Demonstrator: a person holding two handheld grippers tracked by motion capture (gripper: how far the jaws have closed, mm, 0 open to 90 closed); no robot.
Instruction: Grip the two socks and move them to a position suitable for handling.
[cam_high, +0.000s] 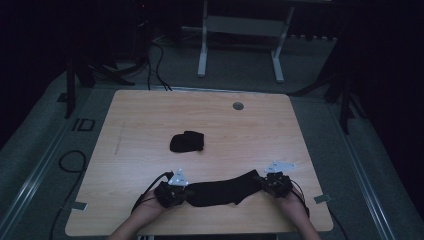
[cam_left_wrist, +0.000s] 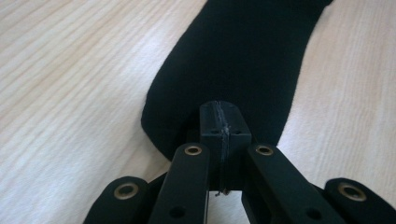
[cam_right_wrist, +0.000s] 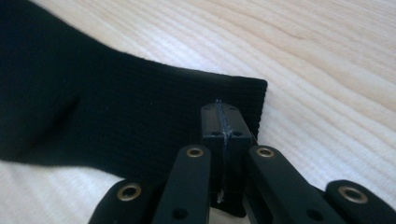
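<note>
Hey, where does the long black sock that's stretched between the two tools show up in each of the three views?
High view: the long black sock lies near the front edge, between the left tool and the right tool.
Left gripper view: its rounded toe end runs from the top centre down to the shut jaws.
Right gripper view: its ribbed cuff end spans the left and centre.
Shared landmark: the pale wooden table.

there are two black socks on one wooden table (cam_high: 150, 120). one is a stretched sock (cam_high: 220, 190) near the front edge, the other is a folded sock (cam_high: 186, 141) near the middle of the table. there are two grippers: the left gripper (cam_high: 186, 191) and the right gripper (cam_high: 260, 181), one at each end of the stretched sock. two hands hold them, a left hand (cam_high: 147, 207) and a right hand (cam_high: 295, 202). the table has one round grey cap (cam_high: 238, 105) near its far edge.
</note>
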